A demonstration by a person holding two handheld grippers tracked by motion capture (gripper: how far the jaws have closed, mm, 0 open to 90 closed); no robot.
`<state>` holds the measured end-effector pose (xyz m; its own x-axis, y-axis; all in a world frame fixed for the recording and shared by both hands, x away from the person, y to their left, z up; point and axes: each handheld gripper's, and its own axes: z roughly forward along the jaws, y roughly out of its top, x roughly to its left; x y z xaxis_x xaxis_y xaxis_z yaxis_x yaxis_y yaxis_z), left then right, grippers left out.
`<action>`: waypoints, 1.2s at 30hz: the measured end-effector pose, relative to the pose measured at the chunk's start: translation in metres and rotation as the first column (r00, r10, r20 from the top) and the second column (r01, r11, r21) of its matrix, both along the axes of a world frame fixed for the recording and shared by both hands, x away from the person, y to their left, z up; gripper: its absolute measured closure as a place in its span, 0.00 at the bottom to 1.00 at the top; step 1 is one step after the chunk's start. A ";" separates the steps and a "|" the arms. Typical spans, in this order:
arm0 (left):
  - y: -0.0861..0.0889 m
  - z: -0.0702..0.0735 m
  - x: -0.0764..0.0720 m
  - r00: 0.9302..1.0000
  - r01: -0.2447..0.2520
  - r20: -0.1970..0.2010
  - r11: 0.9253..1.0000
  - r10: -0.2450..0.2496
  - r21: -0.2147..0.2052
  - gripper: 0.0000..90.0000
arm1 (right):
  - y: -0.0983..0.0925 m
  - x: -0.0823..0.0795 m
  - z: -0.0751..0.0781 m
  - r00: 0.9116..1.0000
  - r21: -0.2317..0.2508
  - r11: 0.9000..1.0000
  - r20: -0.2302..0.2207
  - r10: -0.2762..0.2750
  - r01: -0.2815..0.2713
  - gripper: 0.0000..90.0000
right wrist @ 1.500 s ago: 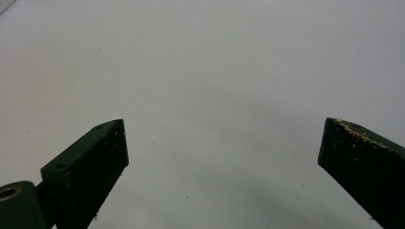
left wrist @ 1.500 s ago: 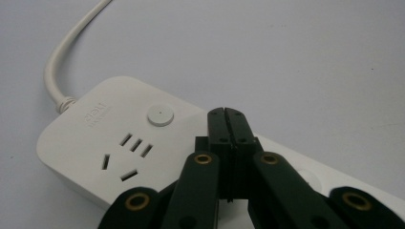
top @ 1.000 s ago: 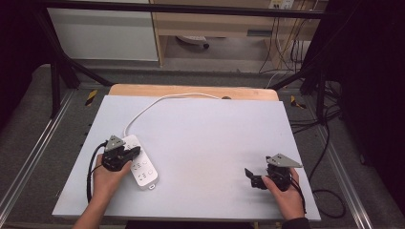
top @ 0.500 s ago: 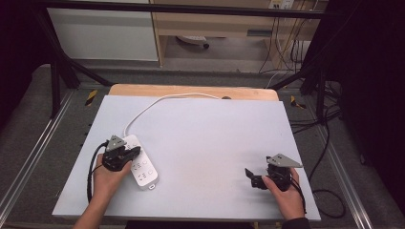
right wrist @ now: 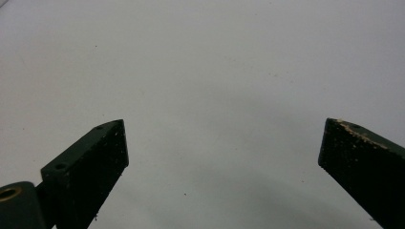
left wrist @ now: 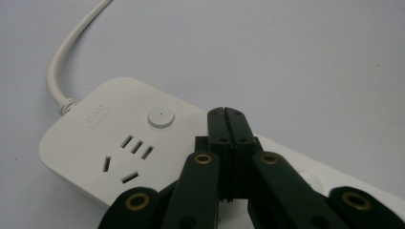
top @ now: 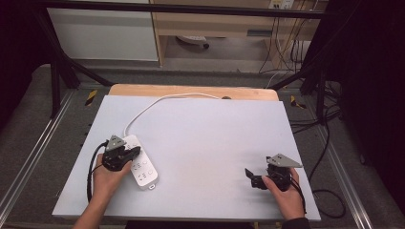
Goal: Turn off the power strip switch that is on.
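Your left gripper [left wrist: 225, 112] has its jaws pressed tight together, with nothing between them. In the left gripper view the closed tips sit over the top of the white power strip [left wrist: 114, 148], just beside its round button [left wrist: 161, 116]. I cannot tell if the tips touch the strip. Near the button you can see one set of plug holes [left wrist: 126, 157]. A white cord [left wrist: 71, 52] comes out of the strip's end and curves away.

Your right gripper [right wrist: 222, 157] has its jaws wide apart. Nothing is between them, just the bare pale worktop [right wrist: 215, 71].

From the high view, your left gripper [top: 130, 153] is at the near left of the worktop [top: 215, 138], over the far end of the power strip [top: 143, 171]. The strip lies flat and slanted. Its cord [top: 157, 101] runs to the far edge. Your right gripper [top: 249, 175] is at the near right, well apart from the strip. Your hands hold both grippers from the near edge.
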<state>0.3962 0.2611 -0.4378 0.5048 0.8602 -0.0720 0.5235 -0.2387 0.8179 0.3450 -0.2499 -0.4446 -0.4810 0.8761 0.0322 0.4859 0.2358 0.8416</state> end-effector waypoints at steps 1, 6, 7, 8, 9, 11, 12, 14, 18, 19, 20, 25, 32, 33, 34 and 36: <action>0.000 0.000 0.000 1.000 0.000 -0.001 1.000 0.000 -0.001 1.00 | 0.000 0.000 0.000 1.000 -0.001 1.000 0.000 0.001 -0.001 0.04; 0.000 0.000 0.001 1.000 0.003 -0.006 1.000 -0.003 -0.005 1.00 | 0.000 0.000 0.000 1.000 -0.001 1.000 -0.002 0.000 0.000 0.04; 0.000 0.000 0.001 1.000 0.003 -0.007 1.000 -0.003 -0.005 1.00 | 0.000 0.000 0.000 1.000 -0.001 1.000 -0.002 0.001 -0.001 0.04; 0.000 0.000 0.001 1.000 0.004 -0.007 1.000 -0.004 -0.005 1.00 | 0.000 0.000 0.000 1.000 0.000 1.000 0.000 0.000 0.000 0.04; 0.001 0.000 0.001 1.000 0.004 -0.008 1.000 -0.004 -0.005 1.00 | 0.000 0.000 0.000 1.000 -0.001 1.000 0.001 0.002 -0.002 0.04; 0.000 0.000 0.001 1.000 0.004 -0.007 1.000 -0.004 -0.004 1.00 | 0.000 0.000 0.000 1.000 -0.001 1.000 -0.001 0.001 -0.001 0.04; 0.000 0.000 0.001 1.000 0.004 -0.004 1.000 -0.004 0.001 1.00 | -0.001 0.000 0.000 1.000 -0.001 1.000 -0.001 0.001 -0.001 0.04; -0.002 0.001 0.000 1.000 0.006 0.002 1.000 -0.006 0.024 1.00 | 0.000 0.000 0.000 1.000 0.002 1.000 -0.001 -0.002 0.002 0.04; -0.001 0.001 0.000 1.000 0.004 0.002 1.000 -0.004 0.020 1.00 | 0.000 0.000 0.000 1.000 0.001 1.000 -0.003 -0.002 0.002 0.04; -0.002 0.001 0.000 1.000 0.003 0.002 1.000 -0.003 0.020 1.00 | 0.000 -0.001 0.000 1.000 0.002 1.000 -0.003 -0.003 0.003 0.04; -0.002 0.001 0.000 1.000 0.003 0.001 1.000 -0.003 0.022 1.00 | 0.000 -0.001 0.000 1.000 0.002 1.000 -0.003 -0.003 0.003 0.04; 0.000 0.001 0.000 1.000 0.002 -0.007 1.000 -0.002 0.009 1.00 | -0.001 -0.001 0.000 1.000 0.000 1.000 -0.003 -0.003 0.003 0.04; 0.000 0.001 0.001 1.000 0.005 -0.013 1.000 -0.005 0.001 1.00 | -0.001 -0.001 0.000 1.000 0.000 1.000 -0.002 -0.003 0.003 0.04; 0.000 0.001 0.001 1.000 0.004 -0.014 1.000 -0.004 0.001 1.00 | -0.001 -0.001 0.000 1.000 0.000 1.000 -0.002 -0.003 0.003 0.04; 0.000 0.001 0.001 1.000 0.004 -0.014 1.000 -0.004 0.001 1.00 | -0.001 -0.001 0.000 1.000 0.000 1.000 -0.002 -0.003 0.003 0.04; 0.000 0.001 0.001 1.000 0.004 -0.014 1.000 -0.004 0.001 1.00 | -0.001 -0.001 0.000 1.000 0.001 1.000 -0.004 -0.003 0.003 0.04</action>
<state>0.3967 0.2614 -0.4370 0.5073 0.8582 -0.0784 0.5340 -0.2417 0.8102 0.3442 -0.2510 -0.4447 -0.4782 0.8776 0.0346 0.4896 0.2336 0.8401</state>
